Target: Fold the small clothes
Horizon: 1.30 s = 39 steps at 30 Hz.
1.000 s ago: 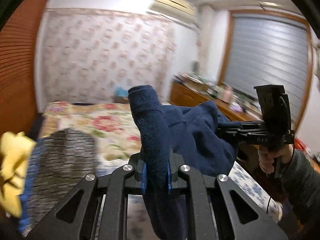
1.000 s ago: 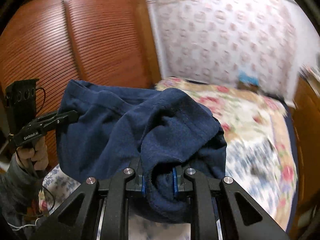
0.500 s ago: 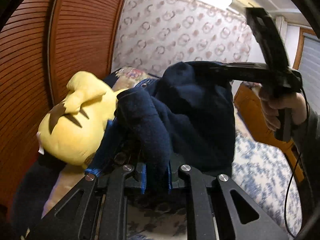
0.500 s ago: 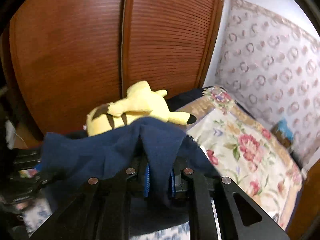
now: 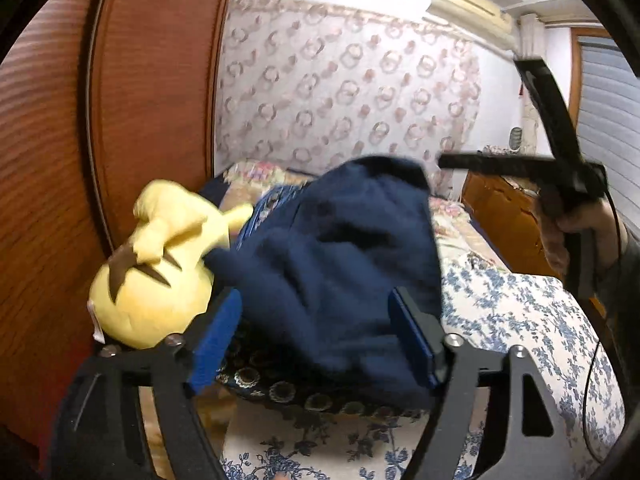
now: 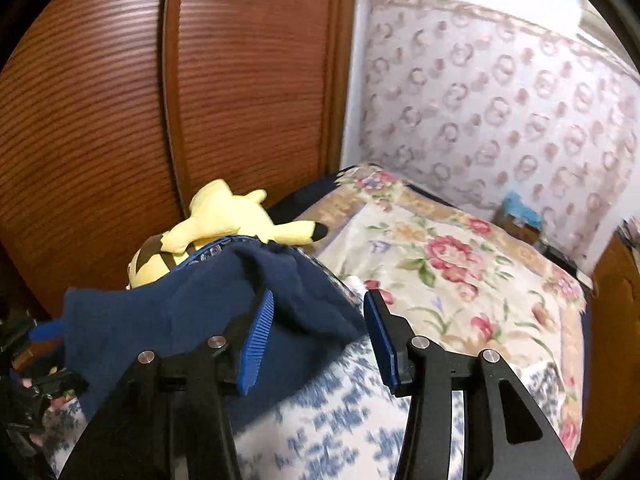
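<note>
A navy fleece garment (image 5: pixel 340 264) lies bunched on a dark patterned cloth (image 5: pixel 280 392) on the bed, right beside a yellow plush toy (image 5: pixel 160 276). My left gripper (image 5: pixel 316 300) straddles the garment's near end; its jaws are opening and the blue pads stand clear of the fabric. In the right wrist view the same garment (image 6: pixel 168 320) spreads to the left, one fold lying between the jaws of my right gripper (image 6: pixel 320 300), which are also opening and not pressing on it. The right gripper (image 5: pixel 452 162), held by a hand (image 5: pixel 576 232), hovers just past the garment's far edge.
A ribbed wooden wardrobe (image 6: pixel 100 120) stands close behind the plush toy (image 6: pixel 228 220). The bed has a blue-flowered sheet (image 5: pixel 520 320) and a rose-patterned quilt (image 6: pixel 440 264). A wooden cabinet (image 5: pixel 508 220) flanks the bed on the right, below a patterned wall.
Both grippers swung left toward the wardrobe and plush toy and sank. Both were shut on the navy garment and have let go; it now rests on the bed.
</note>
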Available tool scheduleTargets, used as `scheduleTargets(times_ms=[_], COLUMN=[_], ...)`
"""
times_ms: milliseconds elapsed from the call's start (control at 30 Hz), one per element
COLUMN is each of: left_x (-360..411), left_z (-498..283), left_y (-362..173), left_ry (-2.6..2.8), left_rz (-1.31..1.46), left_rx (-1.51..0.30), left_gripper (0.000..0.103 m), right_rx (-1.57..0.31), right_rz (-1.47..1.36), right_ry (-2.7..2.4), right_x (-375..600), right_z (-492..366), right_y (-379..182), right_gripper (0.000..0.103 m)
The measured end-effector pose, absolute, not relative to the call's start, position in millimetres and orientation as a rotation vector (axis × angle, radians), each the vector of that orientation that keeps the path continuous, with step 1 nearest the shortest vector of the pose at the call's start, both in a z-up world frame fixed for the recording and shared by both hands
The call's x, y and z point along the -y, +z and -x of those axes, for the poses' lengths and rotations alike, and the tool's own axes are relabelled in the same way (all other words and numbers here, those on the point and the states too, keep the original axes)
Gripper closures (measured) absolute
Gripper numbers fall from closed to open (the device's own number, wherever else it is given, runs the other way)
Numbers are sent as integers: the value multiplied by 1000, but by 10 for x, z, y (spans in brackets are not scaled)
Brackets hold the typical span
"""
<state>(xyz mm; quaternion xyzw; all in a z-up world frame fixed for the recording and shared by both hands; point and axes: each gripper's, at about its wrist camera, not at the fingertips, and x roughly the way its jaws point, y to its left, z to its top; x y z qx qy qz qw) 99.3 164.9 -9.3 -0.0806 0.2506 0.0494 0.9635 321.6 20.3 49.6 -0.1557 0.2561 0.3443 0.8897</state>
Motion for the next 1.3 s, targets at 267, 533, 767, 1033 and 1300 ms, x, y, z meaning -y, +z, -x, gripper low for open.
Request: scheduleTargets(times_ms=[267,533,767,1033,1300], left_x=[-1175,-730,-355,-55,7], left_z=[-855,-793,-724,-630,-657], left_y=[142,247,433,570,550], left_ry=[30,-37,-88,-114,-100], left_rz=[100,85,29,28,13], left_rx=[-469,-462,-435,-407,-416], left_gripper=[21,21,21,21,21], right_rx=[-499,-504,-442,-355,-342], right_rz=[250,163,76,44,18], right_ry=[625,540,420,350,329], right_x=[525,1101,1407,1438,1394], right_z=[-2257,-1495,-896,-296,-262], right_y=[254,215,420,667,556], right_gripper=[53,27,27,27,27])
